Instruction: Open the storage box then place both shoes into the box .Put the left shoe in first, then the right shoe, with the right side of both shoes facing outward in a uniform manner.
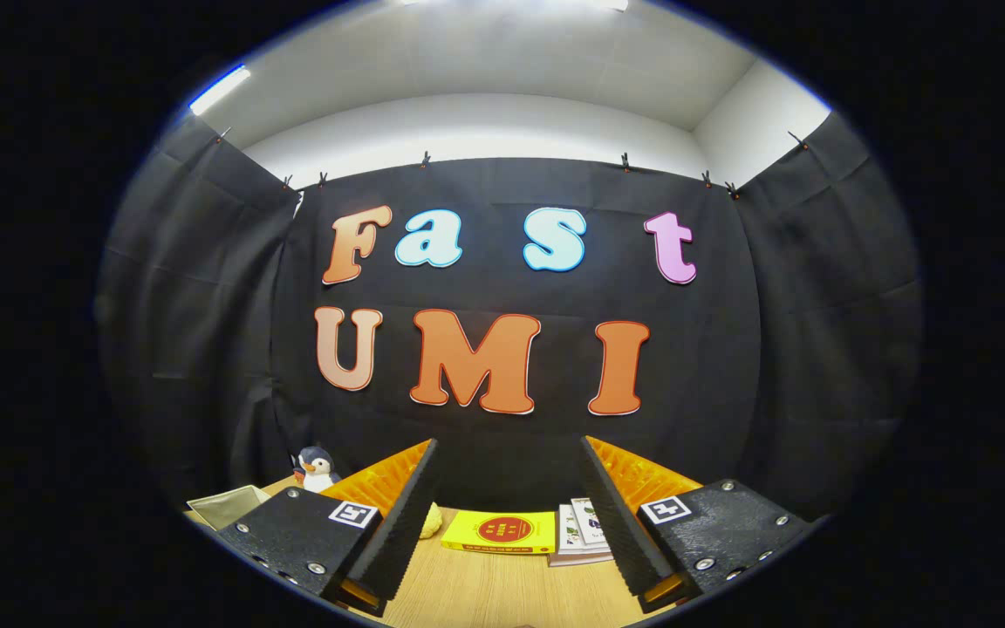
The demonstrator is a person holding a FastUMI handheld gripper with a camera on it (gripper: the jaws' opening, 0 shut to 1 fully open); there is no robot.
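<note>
The gripper [509, 510] is held up and level, its two fingers [406, 515] spread wide apart with nothing between them but open air above the counter [485, 593]. Neither finger touches anything.

Taking the yellow book [500, 532] as the landmark: it lies flat on the wooden counter just ahead of the fingers, framed in the gap between them. Touching its right edge, or very nearly, sits a small stack of white booklets [581, 530], partly hidden by the right finger. Just left of the book, a pale yellow soft lump [431, 521] peeks out from behind the left finger; what it is cannot be told. Further left and a little beyond the book stands a small penguin plush [317, 471], and nearer than the penguin lies a flat beige thing [225, 506], perhaps a pouch or a lid. Behind the book rises the black cloth wall [511, 453] of the booth.

No storage box or shoes can be made out among these things, so their place cannot be given.

By my judgement the task is at its very start: the opening of the box is not yet in hand. The next move calls for tipping the gripper down to bring the box into sight, then approaching its lid with the fingers apart as they are.
</note>
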